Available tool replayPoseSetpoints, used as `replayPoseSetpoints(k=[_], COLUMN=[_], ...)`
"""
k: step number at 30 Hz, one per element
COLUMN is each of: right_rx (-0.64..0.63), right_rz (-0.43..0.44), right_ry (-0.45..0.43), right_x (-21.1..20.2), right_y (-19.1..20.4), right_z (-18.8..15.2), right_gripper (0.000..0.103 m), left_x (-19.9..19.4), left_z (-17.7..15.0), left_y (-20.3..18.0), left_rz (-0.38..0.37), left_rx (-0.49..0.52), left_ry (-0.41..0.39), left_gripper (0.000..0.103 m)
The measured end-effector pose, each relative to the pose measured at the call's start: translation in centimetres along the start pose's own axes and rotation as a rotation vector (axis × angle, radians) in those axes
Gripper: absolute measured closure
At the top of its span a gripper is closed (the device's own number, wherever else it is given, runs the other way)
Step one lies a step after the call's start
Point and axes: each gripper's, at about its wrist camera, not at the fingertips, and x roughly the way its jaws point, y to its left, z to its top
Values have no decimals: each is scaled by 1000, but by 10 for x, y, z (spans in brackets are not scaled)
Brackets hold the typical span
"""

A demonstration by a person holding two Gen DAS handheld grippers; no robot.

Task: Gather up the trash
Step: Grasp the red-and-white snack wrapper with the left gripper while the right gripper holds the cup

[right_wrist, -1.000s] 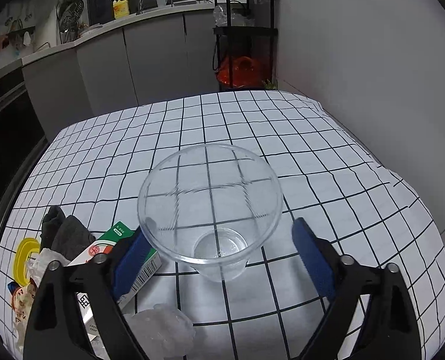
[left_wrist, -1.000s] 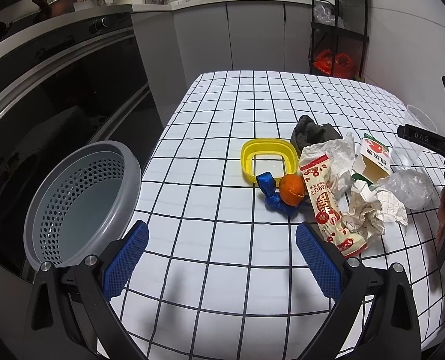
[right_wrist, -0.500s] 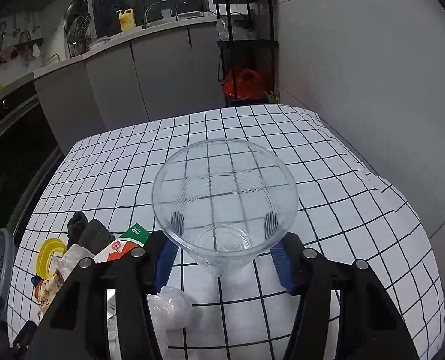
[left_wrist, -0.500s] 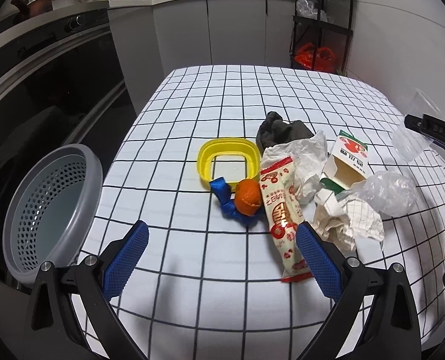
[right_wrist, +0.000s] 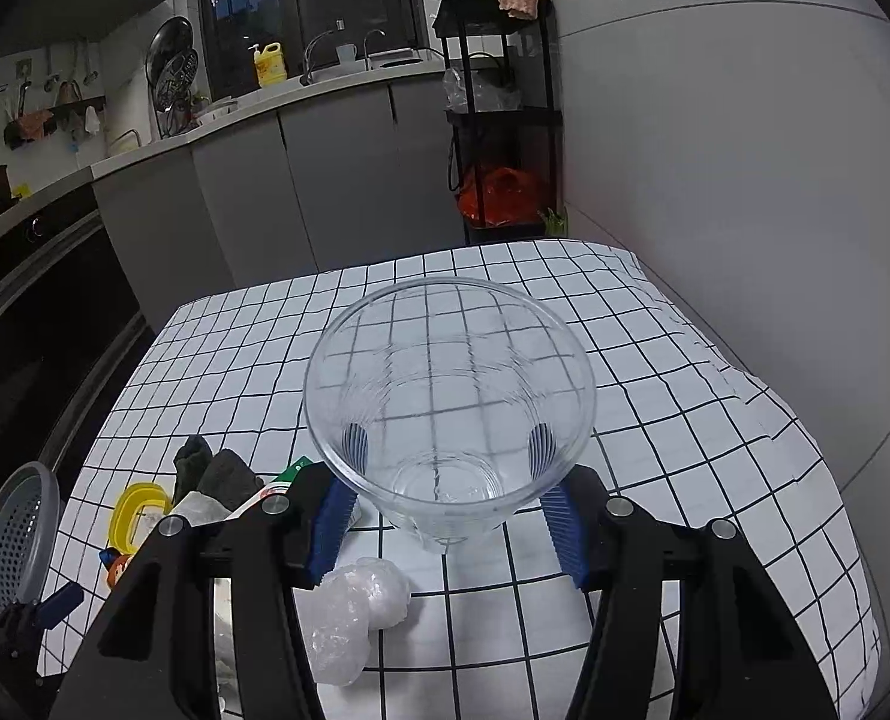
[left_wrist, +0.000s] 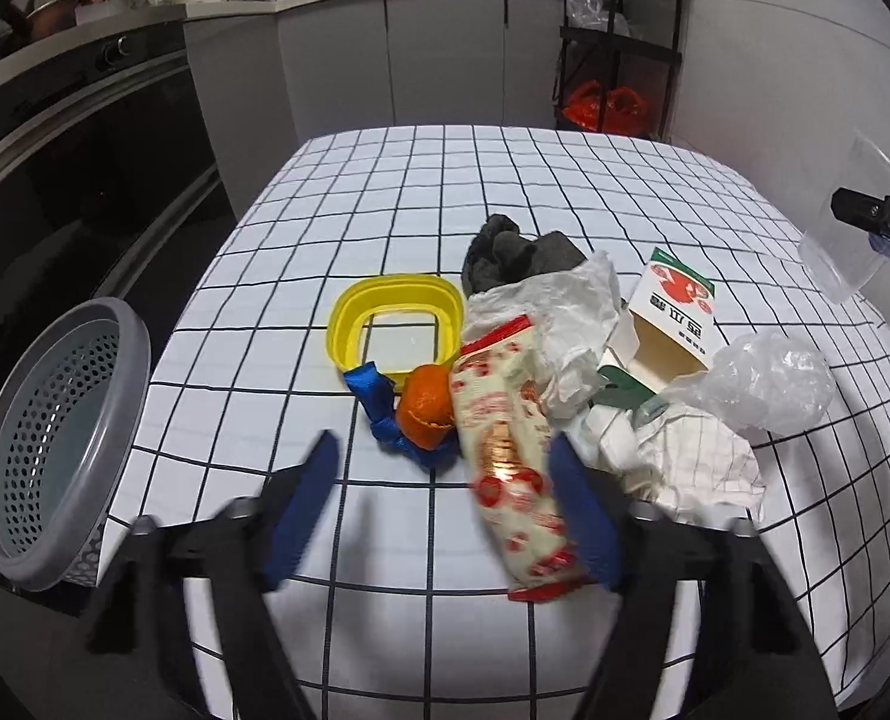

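A pile of trash lies on the checked tablecloth: a red-and-white snack wrapper, an orange peel on a blue ribbon, a yellow lid frame, a milk carton, crumpled paper and clear film. My left gripper hovers just before the peel and wrapper, its jaws closing, the pads not pressing on anything. My right gripper is shut on a clear plastic cup, held above the table; the cup also shows at the left wrist view's right edge.
A grey perforated basket sits off the table's left edge, beside a dark oven front. A dark cloth lies behind the pile. A black rack with a red bag stands past the far edge. A wall runs along the right.
My left gripper moved in toward the pile and its jaws narrowed from wide apart. My right gripper's pads closed on the cup and lifted it off the table.
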Motion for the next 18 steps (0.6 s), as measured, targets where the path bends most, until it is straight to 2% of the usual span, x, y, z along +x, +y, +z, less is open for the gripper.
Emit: replayPoseSetpoints(k=[1,3,4,11,18], right_rx=[-2,-7,-10,-21,-40], right_rz=[0,-2,-2,-1,19], right_ry=[2,6,9,5,-9], right_x=[0,2,2,-3,-21], right_y=[1,2,3,9,30], right_z=[-1,-1,-2,-4,-9], right_gripper=[49,49,49,49,49], left_x=[1,2,2,-18,-56], left_z=[0,-1,-2,-1,10], left_y=[0,0,-1,7,40], left_rz=[-10,-29,-32,-14,11], left_rx=[1,6,13,22,-2], left_ry=[5,15,18,-33,-112], left_gripper=[51,75,80,85,86])
